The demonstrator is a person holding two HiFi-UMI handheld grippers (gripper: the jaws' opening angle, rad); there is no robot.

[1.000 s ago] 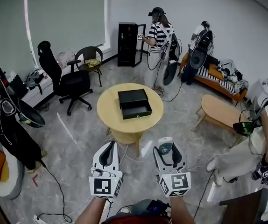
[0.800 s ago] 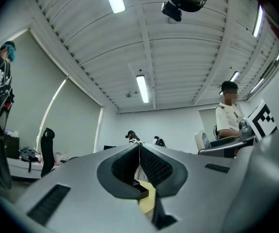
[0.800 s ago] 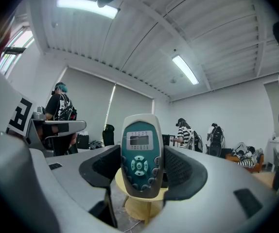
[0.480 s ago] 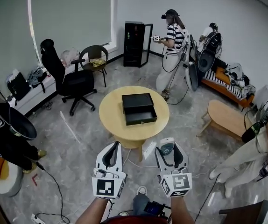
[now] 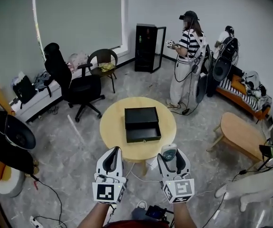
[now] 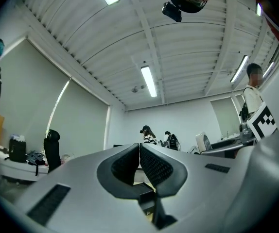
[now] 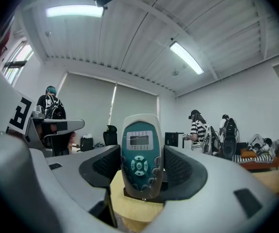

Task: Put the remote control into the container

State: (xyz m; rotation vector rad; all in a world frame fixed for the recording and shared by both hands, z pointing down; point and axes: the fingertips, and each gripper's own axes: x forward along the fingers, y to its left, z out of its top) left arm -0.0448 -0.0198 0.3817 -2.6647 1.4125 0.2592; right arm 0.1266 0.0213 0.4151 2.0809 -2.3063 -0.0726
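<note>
Holds the remote control (image 7: 140, 154) upright in the right claw (image 7: 142, 168), pressed from both sides by the dark ribbed pads (image 7: 181, 166), with keypad and small screen facing back to the camera. Grips it at the lower half, so that the screen end stands free above the tips. Probably chosen this way to let the free end go first into the container. In the head view, shows it as a pale, teal-topped piece (image 5: 169, 152) standing out of the right claw (image 5: 173, 156), in the air, well apart from the goal and not yet over it.

Faces the container (image 5: 139, 117), a flat black box with its drawer (image 5: 144, 134) pulled open toward the person, in the middle of a round wooden surface (image 5: 112, 125). Seems opened on this side to take the remote control from the near edge without any turning.

Carries the left claw (image 5: 111, 159) just beside the right one, at about the same height. In the left gripper view, shows this claw (image 6: 139, 161) closed on nothing, the two pads meeting along one thin line. Likely free for steadying the box or pushing the drawer afterwards.

Judged as the carrying step: pick-up done, approach unfinished, lowering and release to come. Needs first a move forward, then a tilt down over the drawer.

Farther out, only room things: a black office chair (image 5: 77, 87) left of the surface, a black cabinet (image 5: 148, 42) at the back wall, a person in a striped shirt (image 5: 190, 46) near it.
</note>
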